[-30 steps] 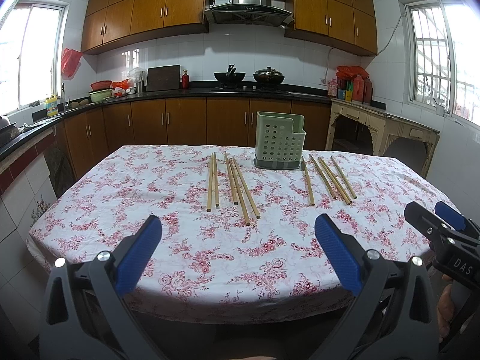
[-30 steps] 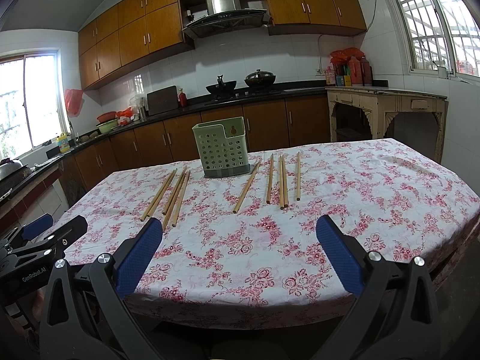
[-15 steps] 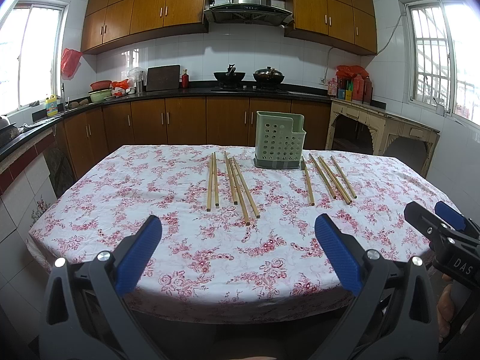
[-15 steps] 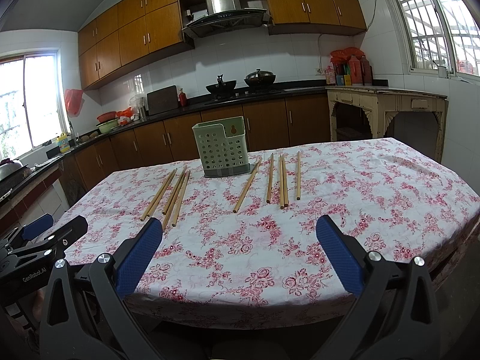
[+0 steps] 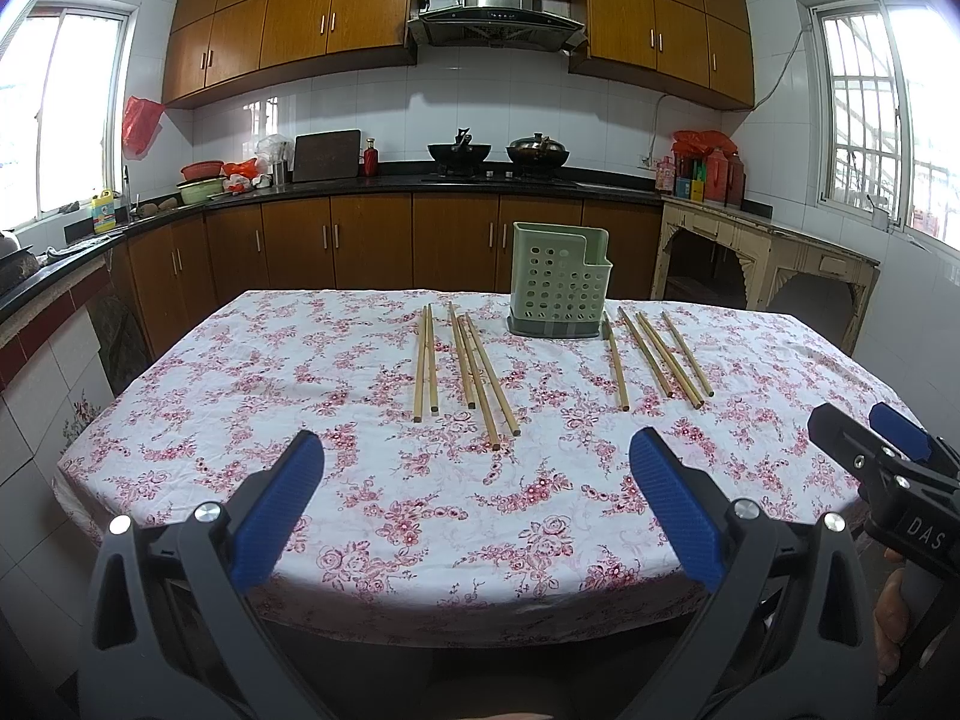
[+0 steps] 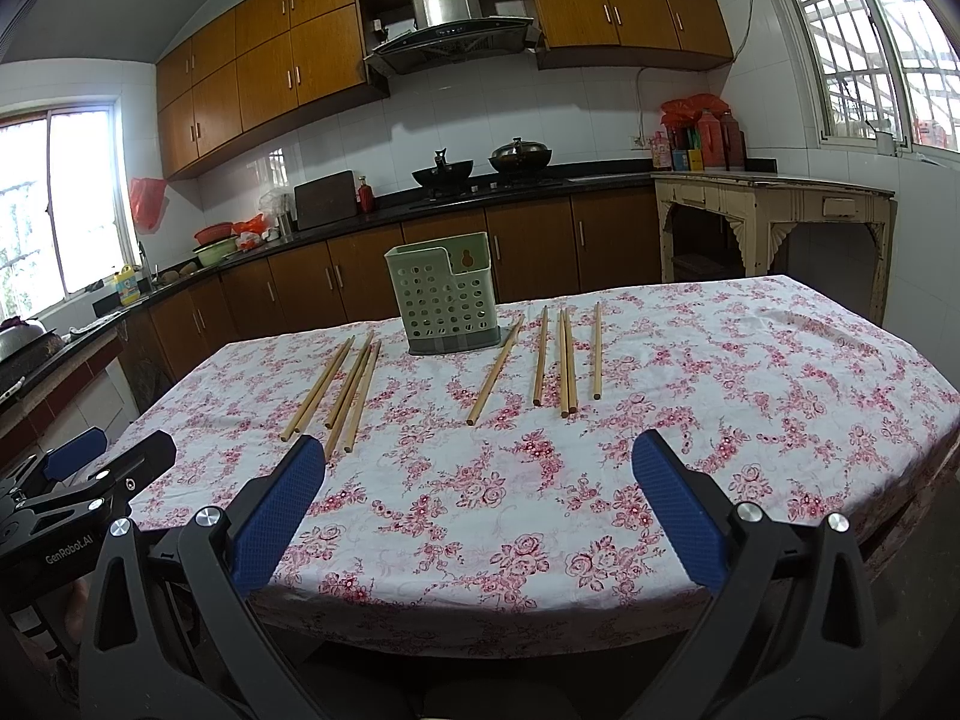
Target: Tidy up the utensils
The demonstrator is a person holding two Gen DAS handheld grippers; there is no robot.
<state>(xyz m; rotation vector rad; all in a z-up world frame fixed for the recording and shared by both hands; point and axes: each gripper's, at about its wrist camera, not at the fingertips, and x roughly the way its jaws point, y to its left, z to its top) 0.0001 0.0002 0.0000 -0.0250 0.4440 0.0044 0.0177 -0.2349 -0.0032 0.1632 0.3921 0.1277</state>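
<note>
Left wrist view matches the frames from a second ago: nothing has moved. The left gripper [image 5: 474,495] hangs with jaws spread wide and empty at the near edge of the worktop [image 5: 300,360], and the right gripper [image 6: 477,495] likewise. Wooden chopsticks [image 5: 474,375] lie flat in two groups either side of the green utensil holder [image 5: 558,288], which stands upright toward the far edge.

kitchen | wood cabinets [image 5: 300,18] | white tile walls | windows [image 5: 66,114] L+R | daylight
</note>
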